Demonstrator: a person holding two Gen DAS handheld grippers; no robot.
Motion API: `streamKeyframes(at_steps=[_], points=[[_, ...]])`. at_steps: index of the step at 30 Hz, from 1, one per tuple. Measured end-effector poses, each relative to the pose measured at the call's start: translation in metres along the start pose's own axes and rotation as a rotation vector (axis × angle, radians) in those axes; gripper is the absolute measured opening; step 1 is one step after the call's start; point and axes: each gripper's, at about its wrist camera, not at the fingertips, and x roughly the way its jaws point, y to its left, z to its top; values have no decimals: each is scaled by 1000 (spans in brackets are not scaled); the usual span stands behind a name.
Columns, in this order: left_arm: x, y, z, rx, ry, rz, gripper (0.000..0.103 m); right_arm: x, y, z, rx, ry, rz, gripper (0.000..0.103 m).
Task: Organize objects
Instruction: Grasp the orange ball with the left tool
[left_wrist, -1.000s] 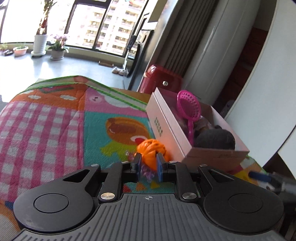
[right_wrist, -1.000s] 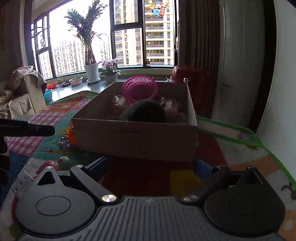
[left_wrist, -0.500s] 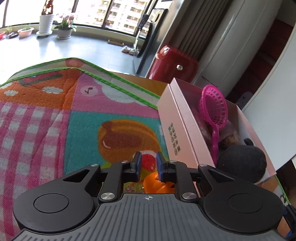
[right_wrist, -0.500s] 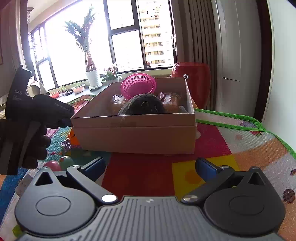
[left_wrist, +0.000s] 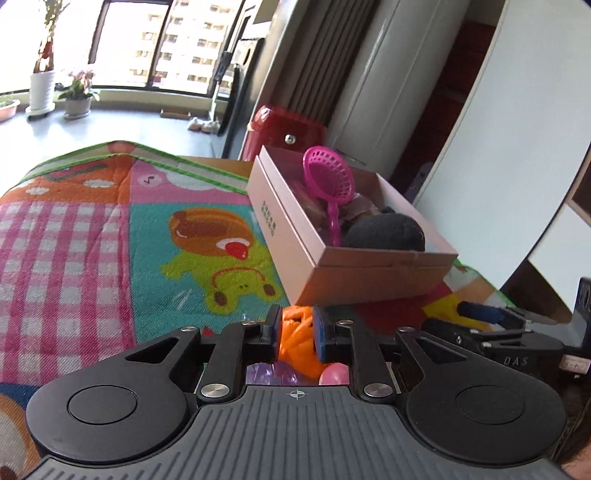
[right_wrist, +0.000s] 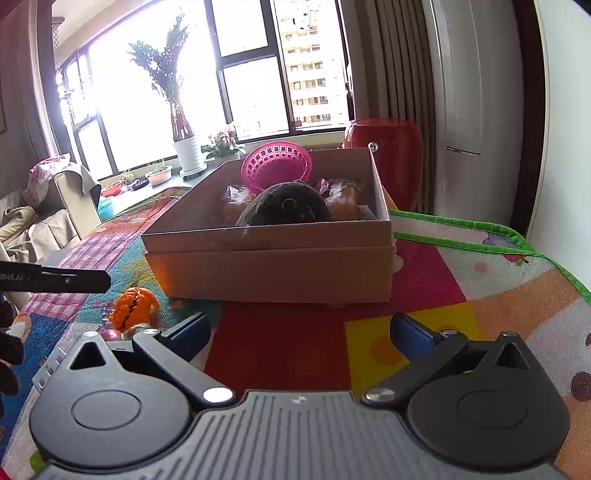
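1. In the left wrist view the play mat (left_wrist: 110, 236) stretches wide and bare to the left, its green-trimmed far edge (left_wrist: 177, 162) ending short of the window floor.
2. The left gripper (left_wrist: 297, 332) has its blue pads set against both sides of the orange toy (left_wrist: 295, 338), pinching it; the toy sits low over the mat, just short of the box's near corner. Purple and pink pieces (left_wrist: 295, 371) lie beneath it.
3. The cardboard box (left_wrist: 295, 236) stands on the mat near its right side, holding a pink scoop (left_wrist: 328, 181) and a dark plush toy (left_wrist: 384, 232).
4. The right gripper (right_wrist: 299, 334) has its jaws spread wide, holding nothing, over the red and yellow patches in front of the box (right_wrist: 269, 269); open mat runs right to the green border (right_wrist: 517, 240).
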Motion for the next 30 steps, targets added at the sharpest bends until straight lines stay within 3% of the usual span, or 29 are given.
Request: streamKeyframes(at_steps=[3,6,10,14,17,18,20,22,23,24,27,30], points=[[4,-13,-6,51,33,74,19,0,0,0,2,2,-4,103],[4,-26,-9,101,16,95,20,0,-1,0,6,5,-7,103],[-2,-51,-11,175,9,13,20,0,-4,1,27,-2,-18,103],[3,-91,-28,320,99,-94,20,-3,-18,1,113,-21,-18,103],[18,-116,-47,437,187,-120,21,-2,-30,2,178,-6,12,103],[24,-122,-53,466,216,-121,23,-1,-33,2,197,1,23,103],[27,-131,-58,513,197,-118,29,0,-40,2,226,7,46,103],[29,-132,-56,488,223,-157,45,0,-45,2,253,9,70,103],[31,-130,-54,464,238,-191,60,0,-47,2,263,10,80,103],[32,-129,-53,451,246,-210,65,0,-48,2,272,11,88,103],[28,-132,-55,495,239,-188,61,0,-51,1,286,15,99,103],[12,-137,-52,555,123,-89,61,0,-52,1,289,14,103,103]])
